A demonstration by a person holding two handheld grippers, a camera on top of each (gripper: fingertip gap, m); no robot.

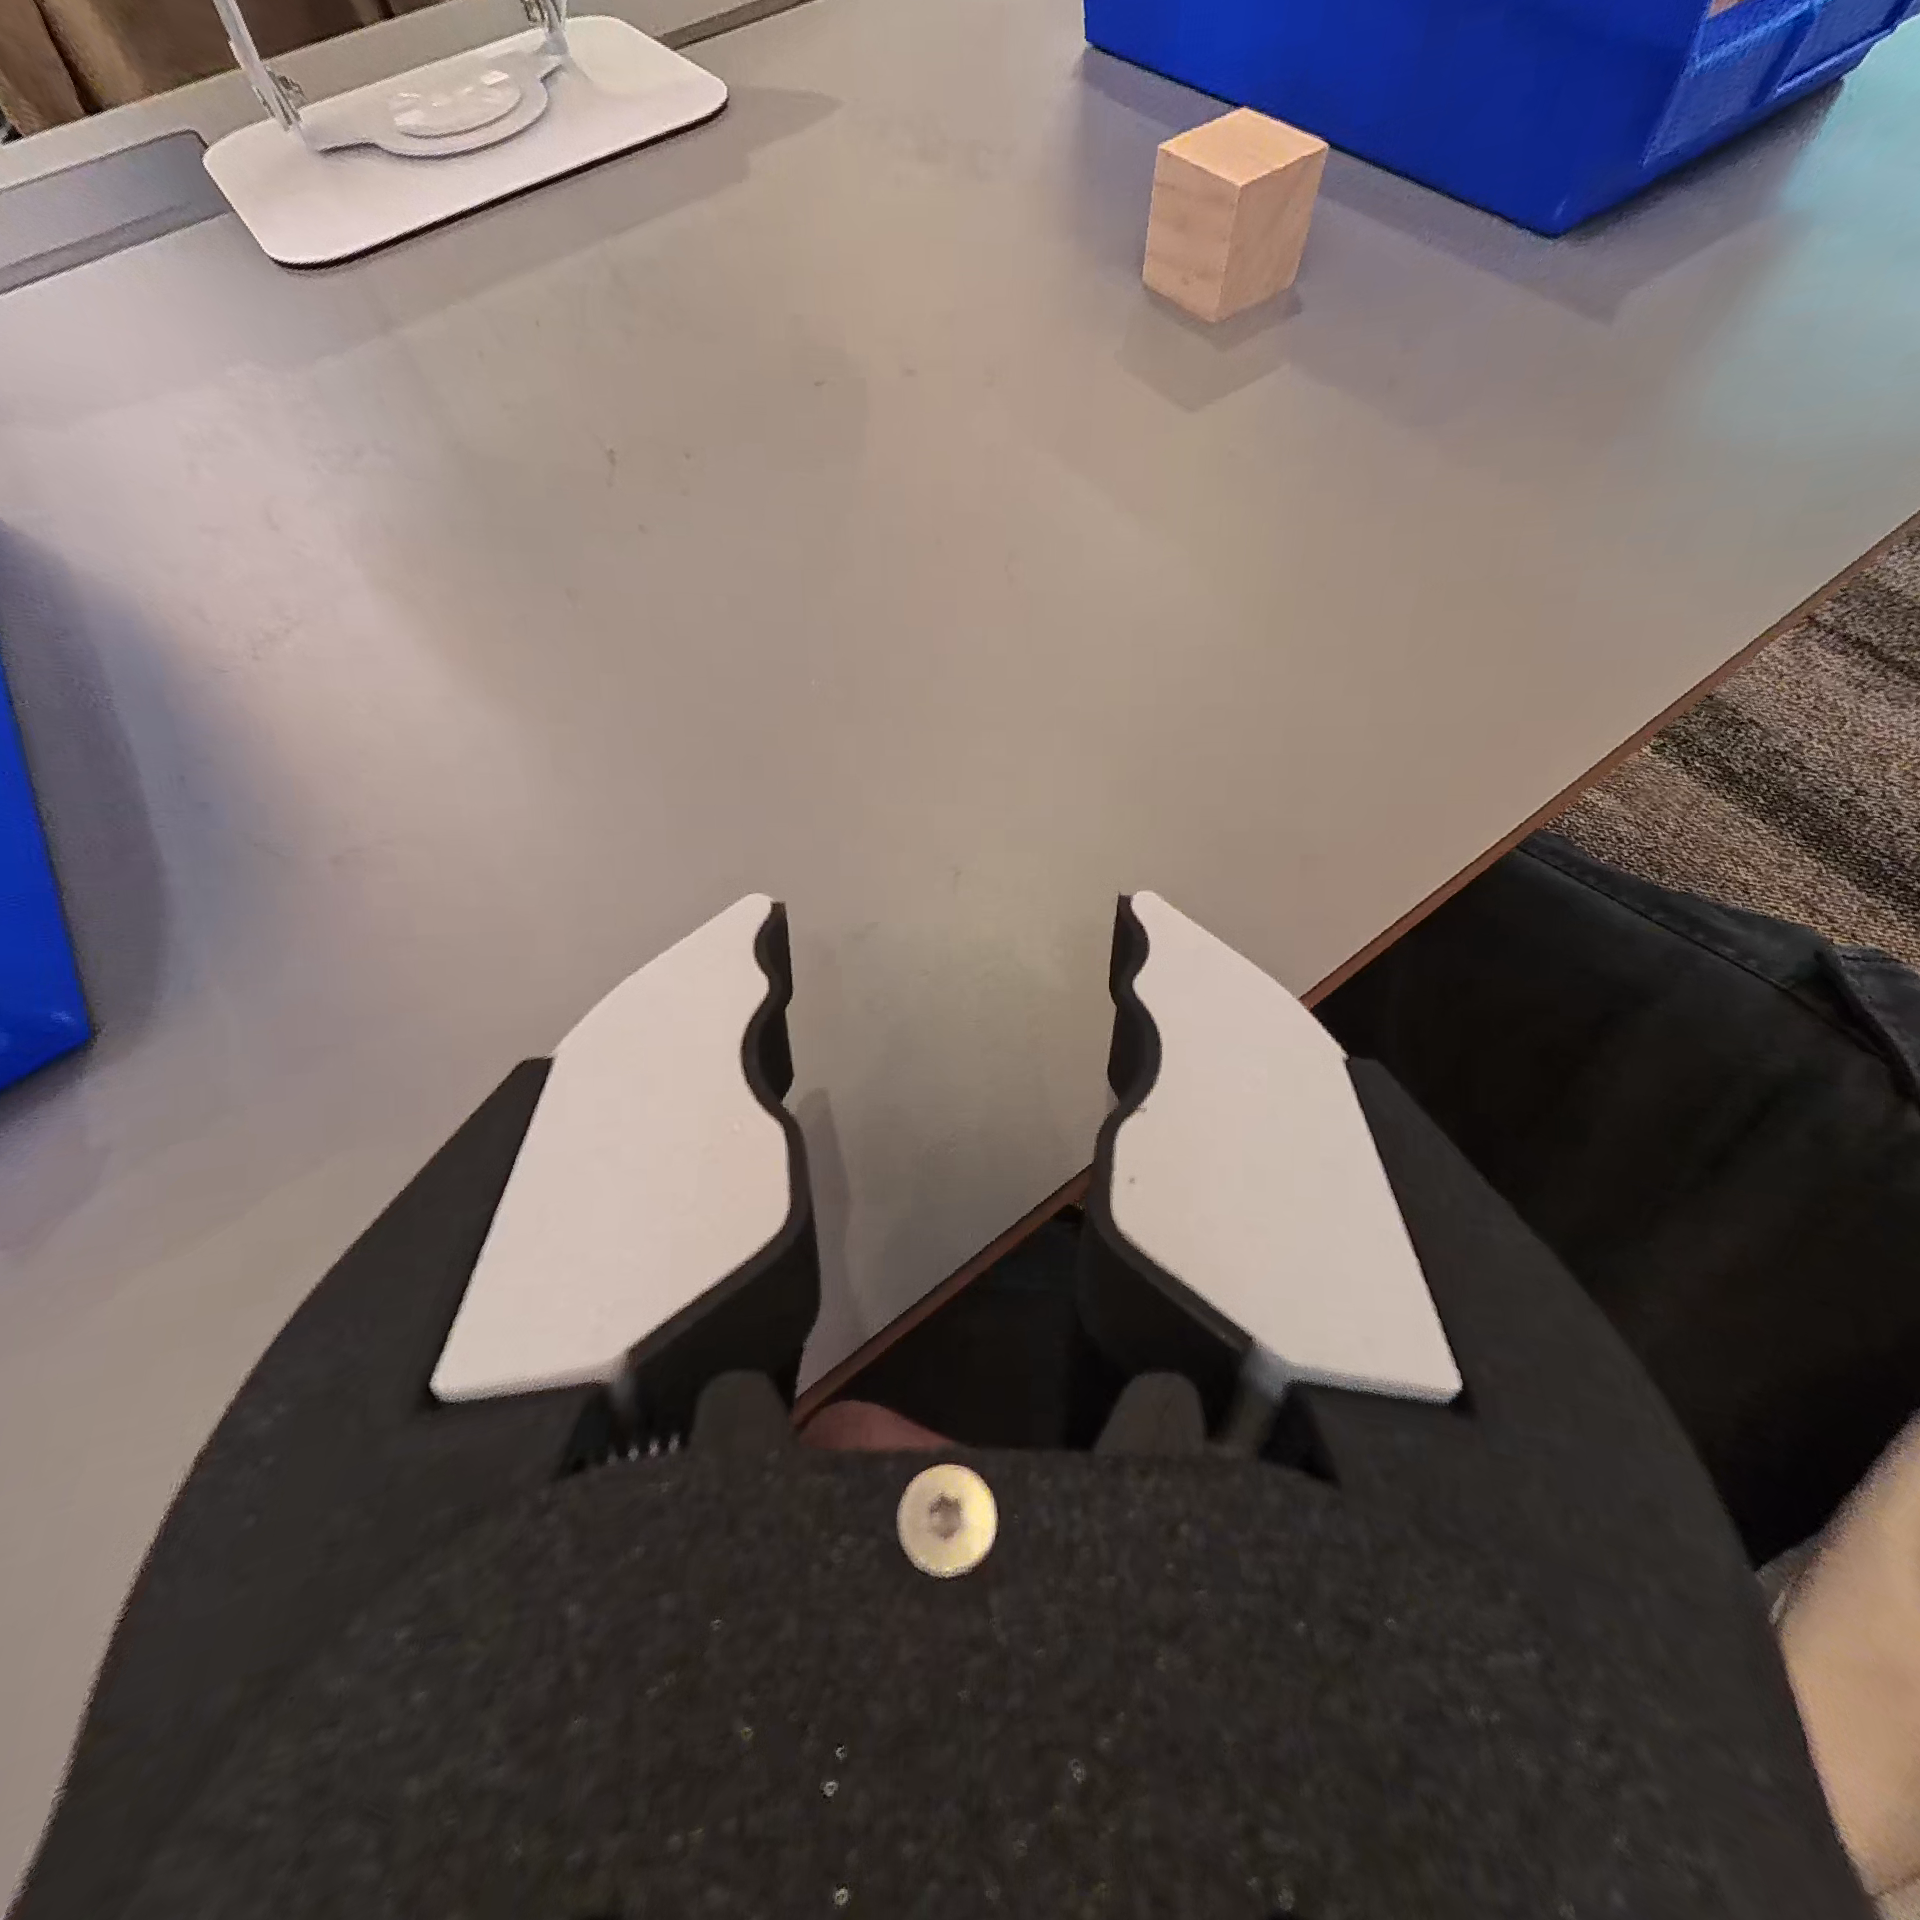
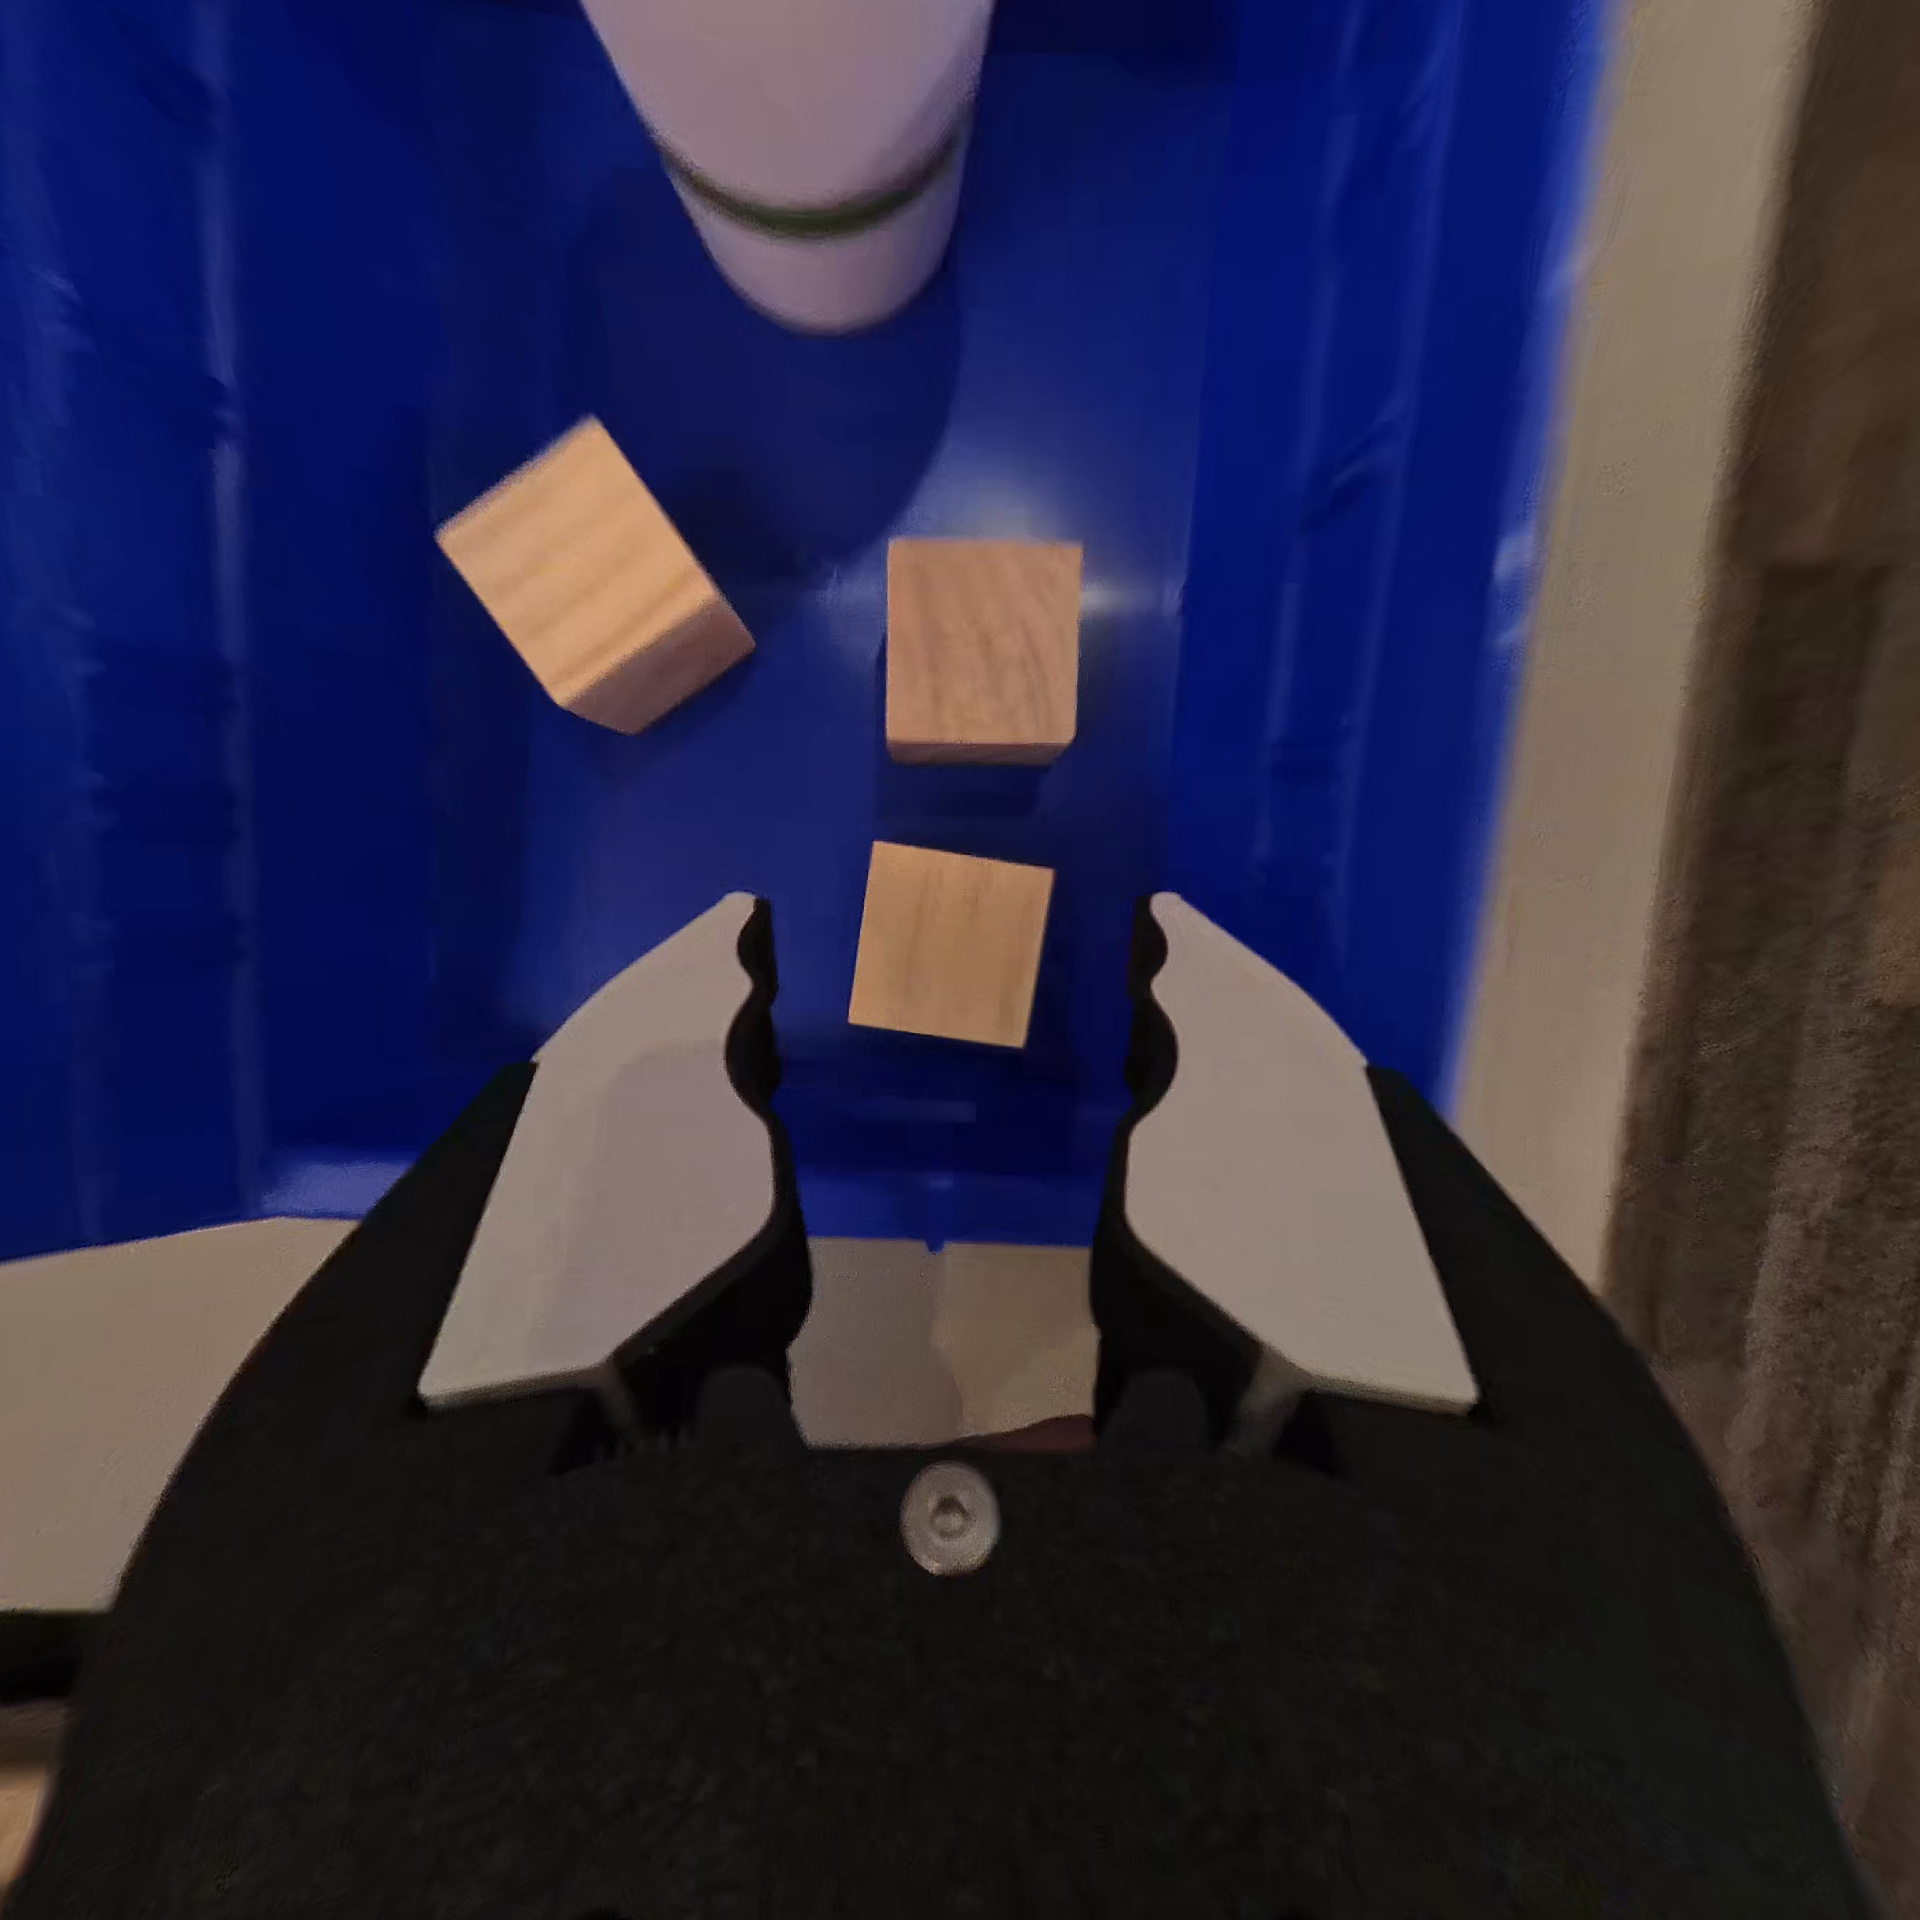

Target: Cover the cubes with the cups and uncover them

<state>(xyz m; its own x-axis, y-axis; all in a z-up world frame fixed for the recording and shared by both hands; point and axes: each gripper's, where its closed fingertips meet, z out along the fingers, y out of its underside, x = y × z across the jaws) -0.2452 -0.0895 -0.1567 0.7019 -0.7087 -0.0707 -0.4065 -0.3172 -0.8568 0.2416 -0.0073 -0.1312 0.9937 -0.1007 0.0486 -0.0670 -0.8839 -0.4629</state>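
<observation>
In the left wrist view one wooden cube [image 1: 1231, 213] stands on the grey table [image 1: 727, 582], far ahead and to the right of my left gripper [image 1: 951, 914], which is open and empty above the table's near edge. In the right wrist view my right gripper [image 2: 951, 914] is open and empty above a blue bin [image 2: 260, 727]. Three wooden cubes lie on the bin floor: one just ahead between my fingertips [image 2: 948, 943], one beyond it [image 2: 982, 649], one to the left [image 2: 592, 577]. A white cup with a green band [image 2: 821, 166] lies at the bin's far end.
A blue bin [image 1: 1475, 94] stands behind the cube on the table, and another blue object [image 1: 31, 904] is at the left edge. A white base with a clear stand [image 1: 457, 135] sits at the back left. A person's dark clothing [image 1: 1662, 1143] and carpet [image 1: 1766, 748] lie past the table edge.
</observation>
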